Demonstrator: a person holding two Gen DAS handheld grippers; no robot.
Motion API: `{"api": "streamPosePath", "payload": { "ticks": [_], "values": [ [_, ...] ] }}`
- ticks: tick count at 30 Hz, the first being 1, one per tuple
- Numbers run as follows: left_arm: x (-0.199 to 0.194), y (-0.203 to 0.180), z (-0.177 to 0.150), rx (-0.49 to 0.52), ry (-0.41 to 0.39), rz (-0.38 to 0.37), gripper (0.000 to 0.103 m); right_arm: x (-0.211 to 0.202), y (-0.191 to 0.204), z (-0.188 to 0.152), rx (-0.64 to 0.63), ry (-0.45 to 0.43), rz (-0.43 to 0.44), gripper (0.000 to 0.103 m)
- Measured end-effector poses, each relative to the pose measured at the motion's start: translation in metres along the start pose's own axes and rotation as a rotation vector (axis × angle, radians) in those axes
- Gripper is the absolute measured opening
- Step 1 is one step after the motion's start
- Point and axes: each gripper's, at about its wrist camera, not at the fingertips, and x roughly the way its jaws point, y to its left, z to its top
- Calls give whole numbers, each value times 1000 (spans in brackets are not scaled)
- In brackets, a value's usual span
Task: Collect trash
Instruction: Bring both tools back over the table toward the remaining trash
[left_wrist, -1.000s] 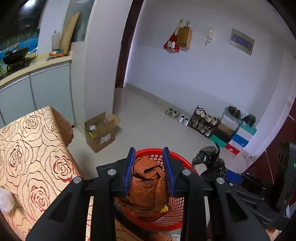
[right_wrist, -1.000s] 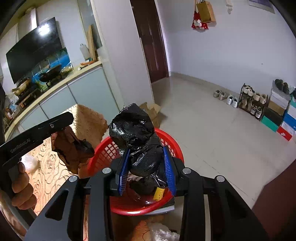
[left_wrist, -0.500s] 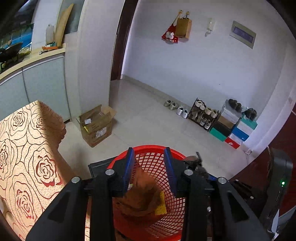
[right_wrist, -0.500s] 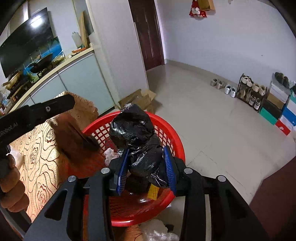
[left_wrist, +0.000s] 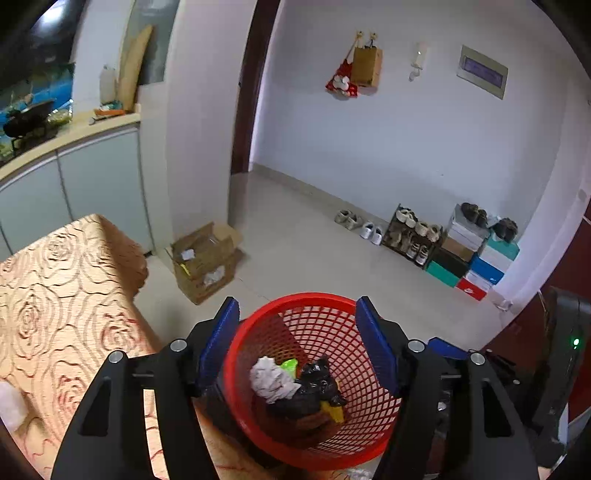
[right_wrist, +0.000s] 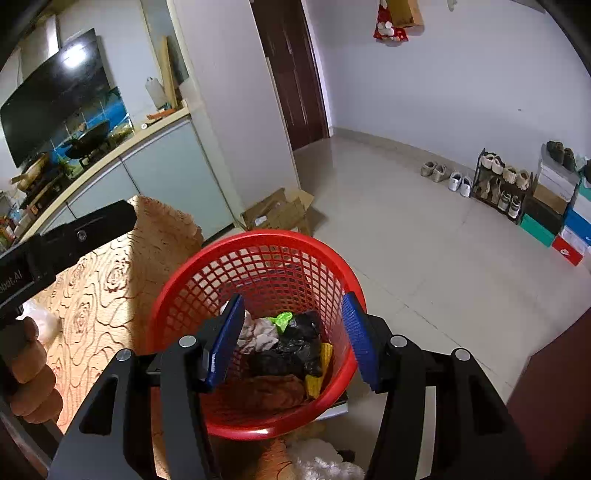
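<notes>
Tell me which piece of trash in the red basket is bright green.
The small crumpled scrap between the white tissue and the black bag; nothing else there is green.

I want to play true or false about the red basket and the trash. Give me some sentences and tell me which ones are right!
1. The red basket has trash inside it. True.
2. The black bag is squeezed in the right hand-held gripper. False: it lies in the basket, and the gripper's jaws are opening with nothing gripped between them.
3. The left hand-held gripper holds a brown wrapper. False: its jaws are opening with nothing gripped; the brown wrapper lies in the basket.
4. A white crumpled tissue lies beside the black bag. True.
5. The basket is blue. False: it is red.
</notes>
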Motion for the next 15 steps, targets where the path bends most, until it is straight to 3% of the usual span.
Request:
{"api": "streamPosePath", "payload": {
  "ticks": [15],
  "values": [
    [-99,27,-34,18,-121,205,77,-55,56,-6,-106,-89,54,55]
  ]
}}
